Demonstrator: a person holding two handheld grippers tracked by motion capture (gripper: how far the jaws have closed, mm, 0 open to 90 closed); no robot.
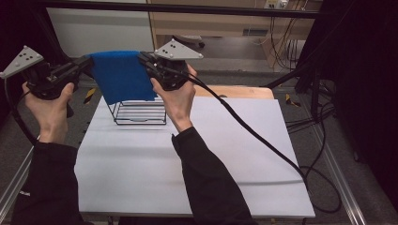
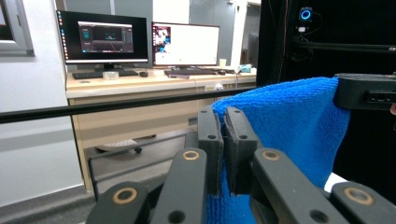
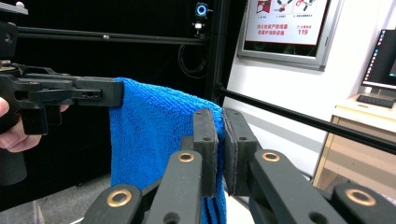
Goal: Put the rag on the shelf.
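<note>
While black framing surrounds it, white table [image 1: 234, 154] bears wire rack [image 1: 140, 112].

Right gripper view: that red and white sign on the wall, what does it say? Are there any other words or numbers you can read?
"119": on the wall sign in the right gripper view, at its lower right.
The other lines on that sign are too small to read.
The two monitors in the left gripper view show text too blurred to read.
The blue towel and the wire rack bear no writing that I can see.
</note>
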